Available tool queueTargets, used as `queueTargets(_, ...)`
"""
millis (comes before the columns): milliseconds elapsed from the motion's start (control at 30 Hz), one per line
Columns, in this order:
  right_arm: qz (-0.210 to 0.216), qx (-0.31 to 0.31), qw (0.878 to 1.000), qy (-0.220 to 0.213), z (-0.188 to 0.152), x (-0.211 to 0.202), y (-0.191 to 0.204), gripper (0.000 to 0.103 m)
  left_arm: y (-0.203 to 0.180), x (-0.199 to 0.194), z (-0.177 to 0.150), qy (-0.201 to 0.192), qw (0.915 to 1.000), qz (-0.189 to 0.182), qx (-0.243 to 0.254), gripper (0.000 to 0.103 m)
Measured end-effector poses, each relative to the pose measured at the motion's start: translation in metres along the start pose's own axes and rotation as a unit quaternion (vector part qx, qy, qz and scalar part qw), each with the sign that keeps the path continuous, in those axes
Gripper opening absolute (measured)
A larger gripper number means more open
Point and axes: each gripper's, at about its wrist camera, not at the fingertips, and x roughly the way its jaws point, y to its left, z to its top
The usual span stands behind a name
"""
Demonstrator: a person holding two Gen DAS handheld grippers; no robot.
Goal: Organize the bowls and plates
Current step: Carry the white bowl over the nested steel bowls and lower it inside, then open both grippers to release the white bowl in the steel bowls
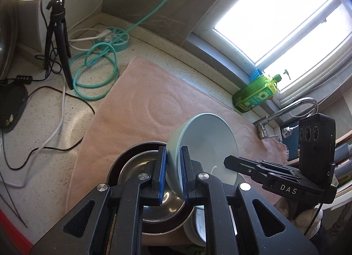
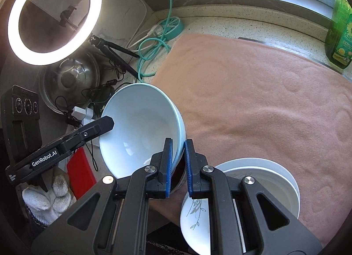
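Note:
A pale blue bowl (image 1: 206,138) hangs tilted above the pink towel (image 1: 140,105), held at opposite sides of its rim. My left gripper (image 1: 172,160) is shut on the bowl's wall, blue pads on either side. My right gripper (image 2: 178,147) is shut on the far rim of the same bowl (image 2: 138,123). In the left wrist view the right gripper (image 1: 228,160) reaches in from the right; in the right wrist view the left gripper (image 2: 108,123) comes in from the left. A steel bowl (image 1: 134,167) sits below. White plates (image 2: 277,175) and a leaf-patterned bowl (image 2: 195,215) lie underneath.
A green soap bottle (image 1: 255,94) and a faucet (image 1: 290,109) stand by the window. A ring light (image 2: 55,15) on a tripod (image 1: 58,41), a teal cable (image 1: 96,72) and a round power strip (image 1: 116,37) crowd the counter's left. A gloved hand (image 2: 46,197) holds the left gripper.

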Motion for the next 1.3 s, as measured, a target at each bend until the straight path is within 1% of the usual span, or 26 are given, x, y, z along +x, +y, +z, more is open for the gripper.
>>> queueTargets(267, -0.007, -0.006, 1.000, 0.025, -0.014, 0.026, 0.011, 0.011, 0.024, -0.002, -0.017, 0.012, 0.9997, 0.012, -0.019, 0.011)
queueTargets(467, -0.014, -0.008, 0.999, 0.037, -0.019, 0.037, 0.013, 0.011, 0.036, 0.000, -0.028, 0.027, 0.9991, 0.015, -0.031, 0.011)
queueTargets(833, -0.023, -0.013, 0.998, 0.051, -0.021, 0.049, 0.015, 0.011, 0.043, 0.004, -0.035, 0.036, 0.9985, 0.019, -0.037, 0.011)
queueTargets(867, -0.022, -0.014, 0.998, 0.053, -0.021, 0.050, 0.016, 0.012, 0.043, 0.005, -0.036, 0.037, 0.9984, 0.019, -0.039, 0.011)
queueTargets(1167, -0.027, -0.023, 0.998, 0.052, -0.021, 0.050, 0.019, 0.014, 0.046, 0.009, -0.037, 0.043, 0.9978, 0.023, -0.045, 0.011)
queueTargets(1233, -0.023, -0.024, 0.998, 0.051, -0.022, 0.049, 0.020, 0.024, 0.046, 0.009, -0.037, 0.042, 0.9978, 0.027, -0.044, 0.011)
queueTargets(1300, -0.021, -0.025, 0.998, 0.046, -0.022, 0.047, 0.021, 0.043, 0.047, 0.009, -0.037, 0.043, 0.9977, 0.028, -0.044, 0.011)
